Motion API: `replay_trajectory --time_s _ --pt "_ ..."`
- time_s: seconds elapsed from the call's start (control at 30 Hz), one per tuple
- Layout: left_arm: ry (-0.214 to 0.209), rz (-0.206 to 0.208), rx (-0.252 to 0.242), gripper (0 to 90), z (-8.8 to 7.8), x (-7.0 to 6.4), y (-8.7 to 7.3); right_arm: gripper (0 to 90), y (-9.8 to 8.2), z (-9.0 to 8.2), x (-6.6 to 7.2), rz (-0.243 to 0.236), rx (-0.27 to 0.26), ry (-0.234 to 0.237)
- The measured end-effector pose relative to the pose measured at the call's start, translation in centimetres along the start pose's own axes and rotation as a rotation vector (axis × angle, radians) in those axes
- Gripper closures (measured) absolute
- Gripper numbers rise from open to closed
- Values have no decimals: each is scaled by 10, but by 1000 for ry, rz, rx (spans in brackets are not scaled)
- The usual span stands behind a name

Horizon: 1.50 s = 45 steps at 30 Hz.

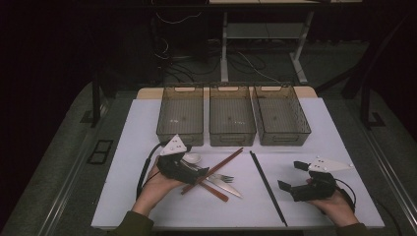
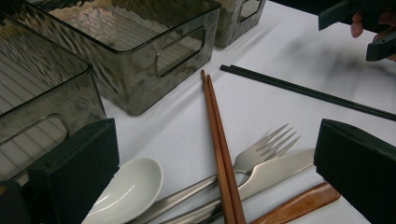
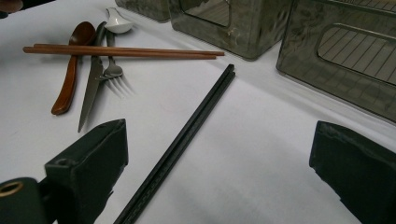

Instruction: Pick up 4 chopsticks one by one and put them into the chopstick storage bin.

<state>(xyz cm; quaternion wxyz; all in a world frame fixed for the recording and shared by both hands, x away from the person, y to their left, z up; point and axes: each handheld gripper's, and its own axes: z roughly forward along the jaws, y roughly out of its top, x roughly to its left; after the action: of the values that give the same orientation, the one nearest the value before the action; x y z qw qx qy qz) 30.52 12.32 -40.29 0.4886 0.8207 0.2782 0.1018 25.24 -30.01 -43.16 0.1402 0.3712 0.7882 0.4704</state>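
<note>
A cutlery pile lies left of centre on the white table (image 1: 147, 196). In it are a white ceramic spoon (image 2: 123, 189), a pair of brown chopsticks (image 2: 219, 144), a steel fork (image 2: 261, 151), a knife (image 2: 275, 170) and a wooden spoon (image 3: 70, 70). My left gripper (image 1: 193, 166) is open and low over the pile's left end, its jaws on either side of the white spoon and the utensil handles, gripping nothing. A pair of black chopsticks (image 1: 268, 187) lies to the right. My right gripper (image 1: 292, 176) stands open just right of it, empty.
Three empty translucent grey bins (image 1: 232, 120) stand side by side along the table's far edge, close behind the pile. Bare white table lies between the black chopsticks and the right edge. Desk legs and cables sit on the floor beyond.
</note>
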Motion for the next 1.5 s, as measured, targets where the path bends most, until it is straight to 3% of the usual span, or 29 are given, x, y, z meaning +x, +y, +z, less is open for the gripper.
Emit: replay_trajectory --time_s 0.43,0.57,0.87,1.17,1.5 --pt "-5 -3 -6 0 12 -2 7 40 -2 1 1 -16 12 19" --pt "-4 -11 -15 0 16 -3 10 40 -6 1 0 -9 15 38" --pt "-7 12 8 13 21 -6 9 40 -8 1 -6 18 14 26" --pt "11 15 32 85 21 -6 6 40 -7 3 -4 8 9 28" --pt "0 32 63 197 21 -9 5 40 -7 3 -3 2 12 27"
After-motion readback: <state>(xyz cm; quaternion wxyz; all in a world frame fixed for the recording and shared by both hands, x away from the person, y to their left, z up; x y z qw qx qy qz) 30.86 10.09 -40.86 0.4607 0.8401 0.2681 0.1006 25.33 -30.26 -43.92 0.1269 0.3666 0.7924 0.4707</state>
